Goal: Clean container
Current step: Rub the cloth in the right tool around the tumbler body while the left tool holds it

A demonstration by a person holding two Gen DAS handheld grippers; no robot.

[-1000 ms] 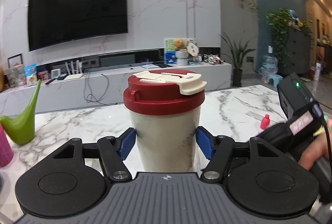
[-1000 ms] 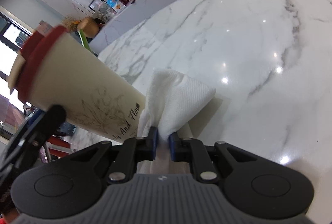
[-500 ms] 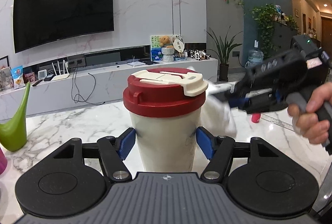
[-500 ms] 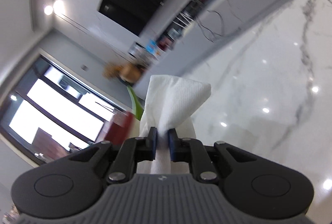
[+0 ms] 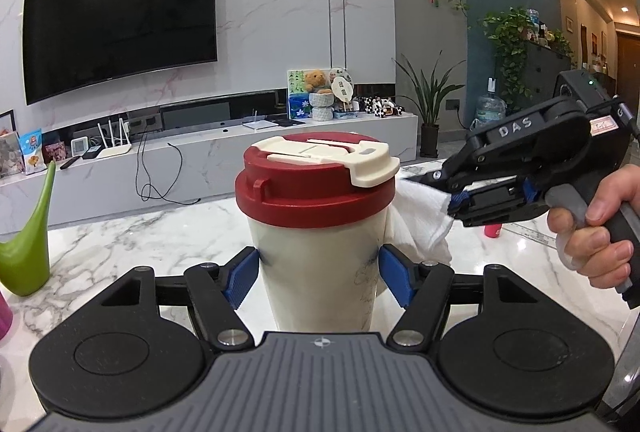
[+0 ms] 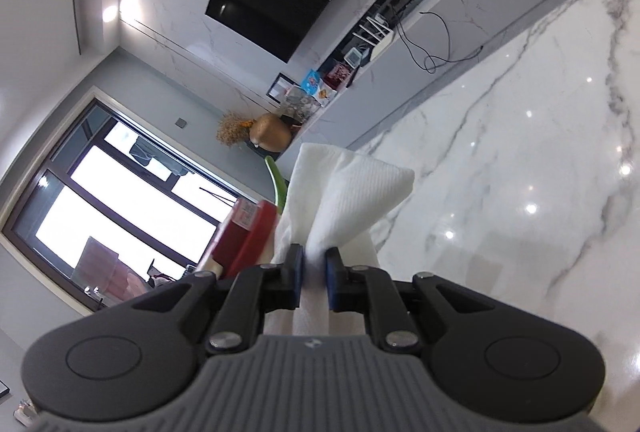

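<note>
A cream travel cup [image 5: 320, 264] with a red lid [image 5: 308, 188] and a cream flip tab stands upright, my left gripper [image 5: 318, 274] shut on its body with a blue pad on each side. My right gripper [image 5: 454, 202], held by a hand [image 5: 592, 228], comes in from the right, shut on a folded white paper towel [image 5: 416, 220] that lies against the cup's right side just under the lid. In the right wrist view the gripper [image 6: 314, 266] pinches the towel [image 6: 344, 192], and the red lid [image 6: 252, 232] shows at its left.
The cup is over a white marble table [image 5: 120, 248]. A green watering can [image 5: 28, 244] stands at the left, a pink object [image 5: 5, 316] at the left edge, a small red bottle [image 5: 493, 230] behind the right gripper. A TV wall and low console lie beyond.
My right gripper has risen from low beside the cup's base to the level of the lid, bringing the towel against the cup's upper right side. The left gripper and cup have stayed put.
</note>
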